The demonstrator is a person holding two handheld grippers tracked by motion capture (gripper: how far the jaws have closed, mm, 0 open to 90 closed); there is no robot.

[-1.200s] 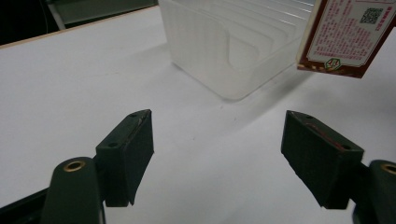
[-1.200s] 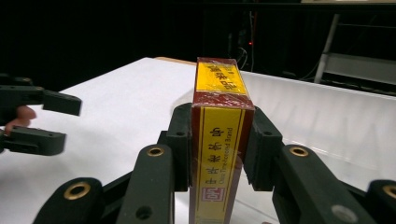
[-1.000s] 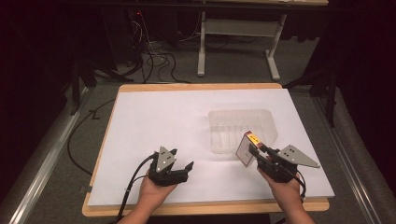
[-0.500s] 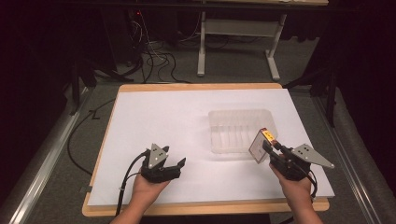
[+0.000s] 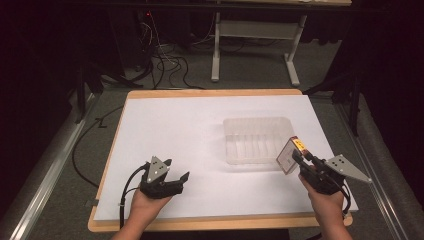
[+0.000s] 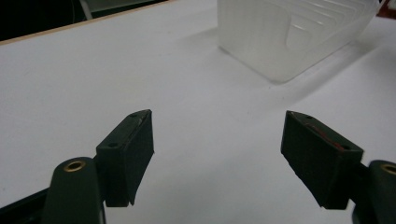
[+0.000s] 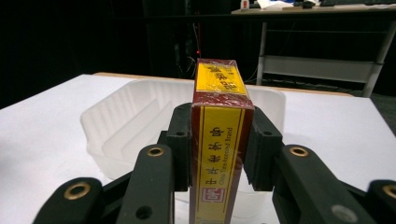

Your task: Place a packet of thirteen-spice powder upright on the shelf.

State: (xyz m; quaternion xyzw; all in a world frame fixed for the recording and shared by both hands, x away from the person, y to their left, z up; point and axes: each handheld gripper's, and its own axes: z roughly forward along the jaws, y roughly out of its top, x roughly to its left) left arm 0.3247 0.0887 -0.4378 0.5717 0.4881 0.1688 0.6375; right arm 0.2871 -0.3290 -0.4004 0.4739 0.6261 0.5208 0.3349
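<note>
On the white-covered table (image 5: 200, 130), the left tongs (image 5: 176, 179) sit near the front edge in the person's left hand (image 5: 145, 202), jaws spread wide with nothing between them. Right of centre stands a clear ribbed plastic tray (image 5: 257, 140). Just beside its near right corner, the right tongs (image 5: 296, 159) clamp a red-and-yellow printed carton (image 7: 218, 140) by its sides, held above the table.

- Room dim, background near black; white table (image 5: 190, 130) lit from above.
- Soft shadow beside clear tray (image 6: 299, 32) in left gripper view.
- Jaws close up slightly blurred.
- Box (image 7: 219, 140) wrap shows faint glare.
</note>
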